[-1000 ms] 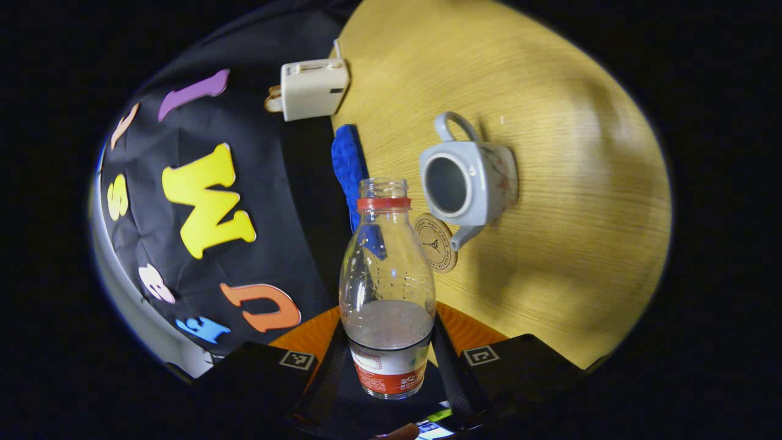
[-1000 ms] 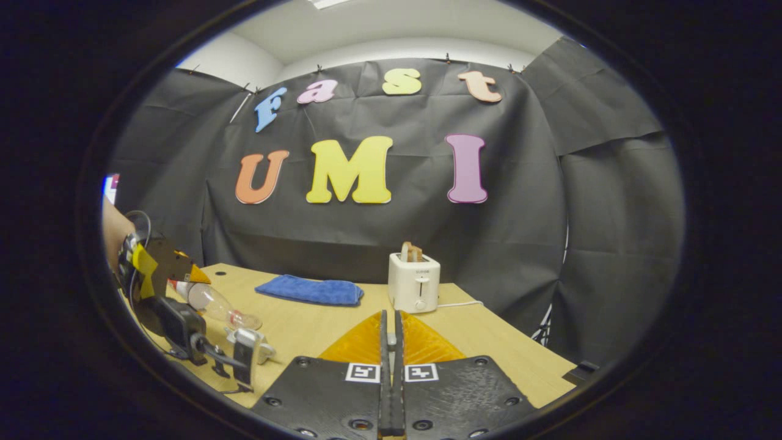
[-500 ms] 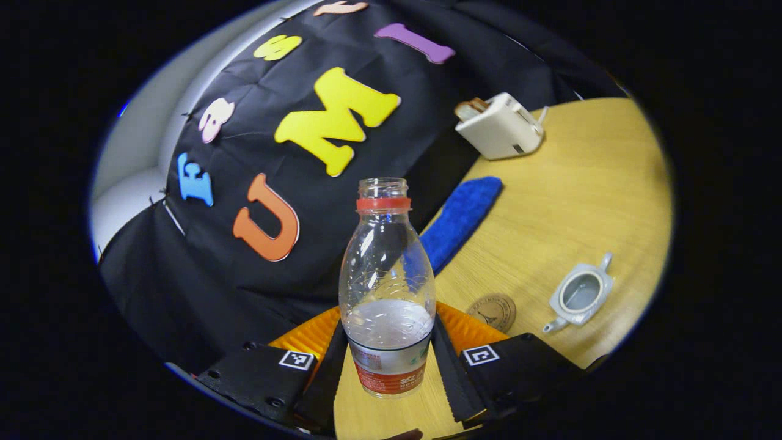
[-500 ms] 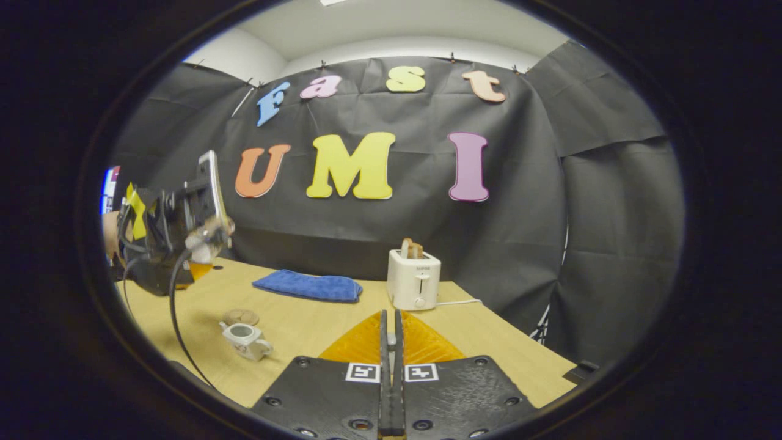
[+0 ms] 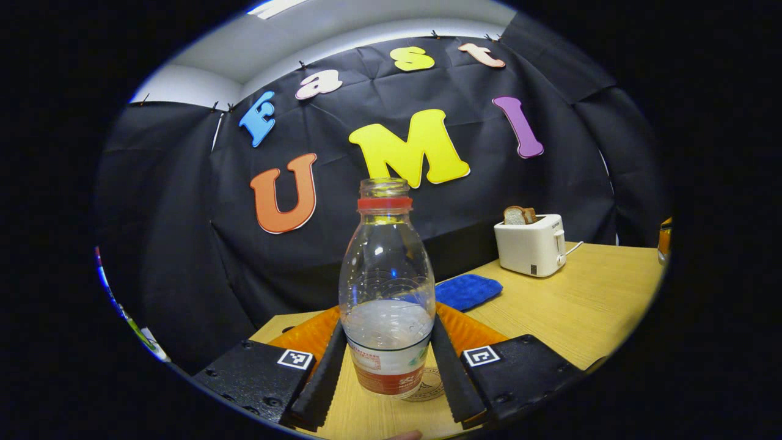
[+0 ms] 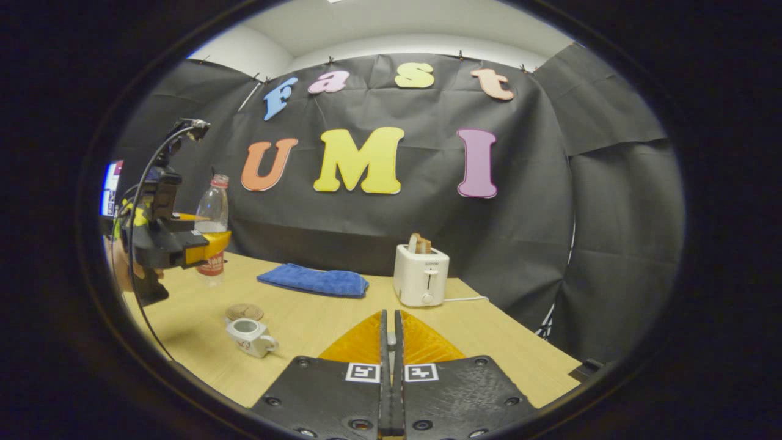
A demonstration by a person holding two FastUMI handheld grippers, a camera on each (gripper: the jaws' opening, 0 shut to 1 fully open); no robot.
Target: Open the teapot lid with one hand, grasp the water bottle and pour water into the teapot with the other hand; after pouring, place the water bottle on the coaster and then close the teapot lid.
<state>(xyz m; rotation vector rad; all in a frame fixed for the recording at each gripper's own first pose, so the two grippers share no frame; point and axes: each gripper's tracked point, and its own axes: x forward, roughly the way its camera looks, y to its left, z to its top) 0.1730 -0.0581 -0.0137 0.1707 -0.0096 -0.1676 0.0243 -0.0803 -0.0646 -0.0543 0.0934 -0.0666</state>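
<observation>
At the lower centre of the left gripper view, the left gripper (image 5: 389, 366) clamped the clear plastic water bottle with a red neck ring (image 5: 387, 287) upright, both fingers pressing its labelled base, above the round brown coaster (image 5: 429, 386) on the light wooden table (image 5: 568, 318). Pouring looked finished, so the step in hand was judged to be setting the bottle on that coaster, which called for a straight descent before loosening the fingers. At the lower left of the right gripper view, the small white ceramic teapot (image 6: 251, 337) stood lidless beside the coaster; the right gripper (image 6: 389, 366) had its jaws pressed together, and whether they pinched the lid could not be told.

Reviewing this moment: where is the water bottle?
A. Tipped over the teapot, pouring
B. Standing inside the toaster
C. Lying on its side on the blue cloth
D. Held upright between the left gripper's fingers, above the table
D. In the left gripper view the water bottle stands upright between the left gripper fingers; the right gripper view shows it raised above the table, apart from the teapot.
</observation>
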